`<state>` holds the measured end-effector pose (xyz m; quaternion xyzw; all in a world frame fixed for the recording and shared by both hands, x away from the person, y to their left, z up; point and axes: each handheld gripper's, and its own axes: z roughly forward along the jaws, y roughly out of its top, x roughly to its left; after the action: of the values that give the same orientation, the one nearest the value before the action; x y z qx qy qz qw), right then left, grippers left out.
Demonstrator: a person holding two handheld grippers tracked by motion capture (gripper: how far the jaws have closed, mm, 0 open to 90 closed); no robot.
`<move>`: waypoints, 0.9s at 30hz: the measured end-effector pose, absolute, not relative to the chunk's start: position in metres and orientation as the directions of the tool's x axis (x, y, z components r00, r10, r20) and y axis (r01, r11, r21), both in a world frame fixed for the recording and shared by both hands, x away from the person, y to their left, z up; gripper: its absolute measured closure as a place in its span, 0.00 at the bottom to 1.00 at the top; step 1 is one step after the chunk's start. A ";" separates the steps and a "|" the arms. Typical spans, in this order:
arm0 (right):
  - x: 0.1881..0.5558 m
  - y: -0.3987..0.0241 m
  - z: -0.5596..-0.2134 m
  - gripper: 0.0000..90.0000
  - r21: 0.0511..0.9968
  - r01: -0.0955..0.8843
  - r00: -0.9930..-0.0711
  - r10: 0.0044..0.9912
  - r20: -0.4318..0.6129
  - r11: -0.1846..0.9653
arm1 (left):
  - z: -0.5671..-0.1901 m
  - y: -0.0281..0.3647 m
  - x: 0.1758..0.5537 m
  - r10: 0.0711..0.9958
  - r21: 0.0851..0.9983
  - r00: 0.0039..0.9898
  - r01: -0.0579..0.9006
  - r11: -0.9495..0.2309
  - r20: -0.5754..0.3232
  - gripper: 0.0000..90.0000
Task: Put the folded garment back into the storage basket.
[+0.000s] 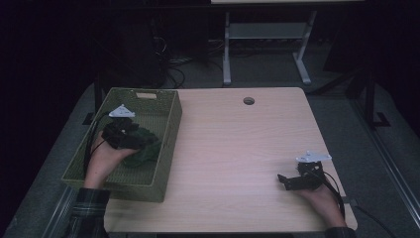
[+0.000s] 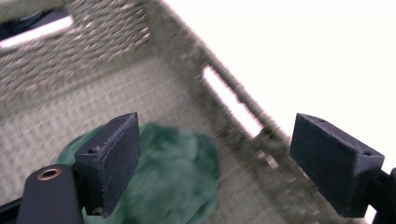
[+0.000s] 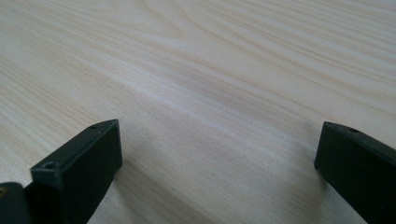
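A dark green cloth [image 1: 144, 148] lies crumpled on the floor of a woven olive basket [image 1: 168, 130] at the table's left edge. My left gripper [image 1: 130, 138] hovers inside the basket just above the cloth, jaws wide open. In the left gripper view the green cloth [image 2: 180, 177] rests below and between the jaws, apart from both pads, against the basket wall [image 2: 224, 100]. My right gripper [image 1: 286, 181] rests open on the bare wood near the table's front right corner. The right gripper view has only wood grain between its jaws.
The light wooden table [image 1: 237, 148] has a round cable hole [image 1: 248, 100] near its far edge. The basket has a handle slot [image 1: 145, 95] in its far wall. Beyond the table stand white desk legs [image 1: 227, 49] and dark cables on the floor.
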<state>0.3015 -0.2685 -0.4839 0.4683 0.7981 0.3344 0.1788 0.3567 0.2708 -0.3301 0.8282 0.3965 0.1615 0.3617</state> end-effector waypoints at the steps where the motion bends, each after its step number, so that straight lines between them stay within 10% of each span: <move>1: 0.302 -0.268 -0.484 0.00 0.701 0.628 -0.497 0.867 0.028 0.338 | -0.329 0.266 0.356 0.765 0.729 0.644 0.532 -0.431 -0.018 0.17; 27: 0.301 -0.268 -0.484 0.00 0.701 0.629 -0.495 0.868 0.029 0.336 | -0.362 0.129 0.334 0.592 0.783 0.805 0.392 -0.483 -0.038 0.17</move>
<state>0.3011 -0.2683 -0.4839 0.4695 0.7973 0.3344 0.1790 0.3337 0.1291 -0.3623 0.8527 0.2882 0.1194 0.4190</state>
